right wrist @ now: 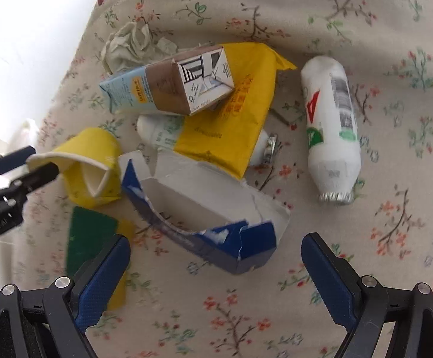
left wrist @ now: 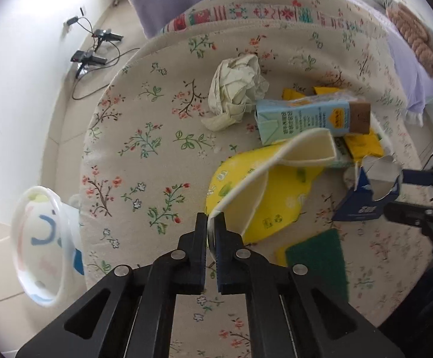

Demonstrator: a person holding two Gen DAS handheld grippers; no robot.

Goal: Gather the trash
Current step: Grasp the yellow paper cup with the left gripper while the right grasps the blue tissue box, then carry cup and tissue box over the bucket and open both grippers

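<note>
My left gripper [left wrist: 211,219] is shut on the rim of a crushed yellow paper cup [left wrist: 255,197], which also shows in the right wrist view [right wrist: 91,167]. My right gripper [right wrist: 216,250] is open, its fingers either side of a torn blue and white carton [right wrist: 204,217], not touching it; that carton also shows in the left wrist view [left wrist: 362,197]. Behind lie a light-blue drink carton [right wrist: 162,89], a yellow wrapper [right wrist: 234,113], a crumpled paper ball [left wrist: 237,89] and a white bottle [right wrist: 332,125]. Another white bottle [right wrist: 156,132] lies partly under the wrapper.
The trash lies on a floral tablecloth [left wrist: 144,155]. A green and yellow sponge [left wrist: 317,253] lies near my grippers. A white bin with a bag liner [left wrist: 40,247] stands on the floor left of the table. Cables and chargers [left wrist: 94,50] lie by the wall.
</note>
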